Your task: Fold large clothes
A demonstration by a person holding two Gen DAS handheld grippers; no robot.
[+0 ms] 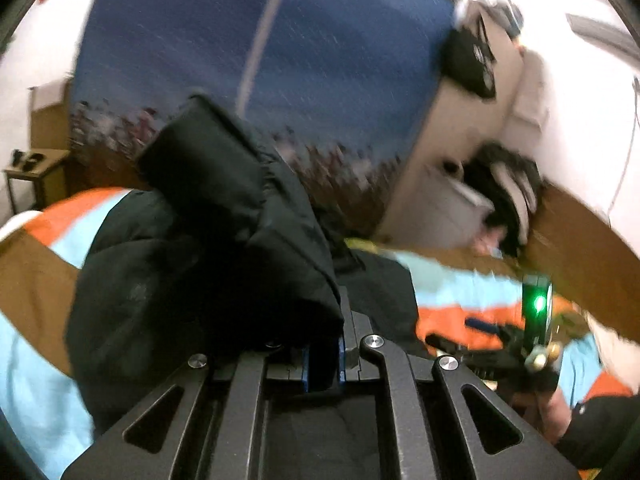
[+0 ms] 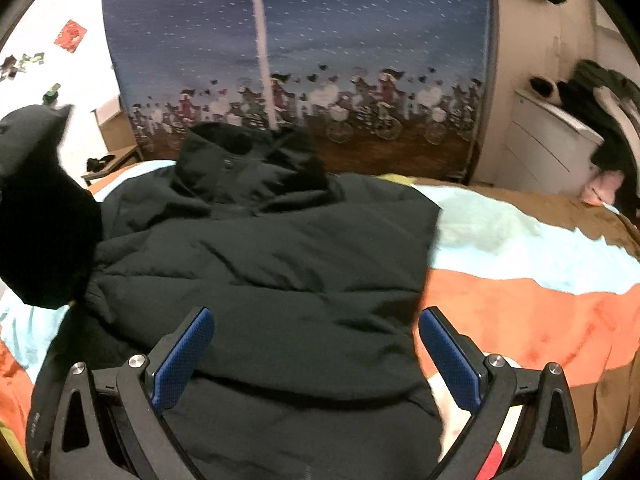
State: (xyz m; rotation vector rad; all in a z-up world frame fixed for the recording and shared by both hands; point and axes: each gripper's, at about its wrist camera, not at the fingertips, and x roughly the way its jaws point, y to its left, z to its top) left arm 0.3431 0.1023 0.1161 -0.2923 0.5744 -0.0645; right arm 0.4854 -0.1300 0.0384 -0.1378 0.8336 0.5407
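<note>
The black padded jacket lies spread across the striped bedcover, its collar toward the blue curtain at the far side of the bed. This is the landmark for what follows.

Left gripper: the blue pads are drawn together, clamped on a fold of the jacket's fabric, most likely a sleeve, which rises in a bunched column above the jaws. Judgement: it is held aloft to be carried across the jacket's body for the first fold.

Right gripper: the jaws stand wide apart, with nothing between them. It hangs over the near hem of the jacket, angled down toward it. Judgement: it is placed to pin or take the lower part of the garment once the sleeve is laid over.

What each view adds:
- The right wrist view alone shows the jacket as a whole: its body flat, the collar standing, the right edge meeting bare bedcover. It also shows the lifted sleeve as a dark mass raised at the jacket's left side.
- The left wrist view alone shows the clamp itself, the pads closed with fabric above them. It is tilted and blurred, so the jacket's layout cannot be read from it.
- A device with a green light shows to the right of the jacket in the left view; it may be the other gripper, but I cannot tell.
</note>
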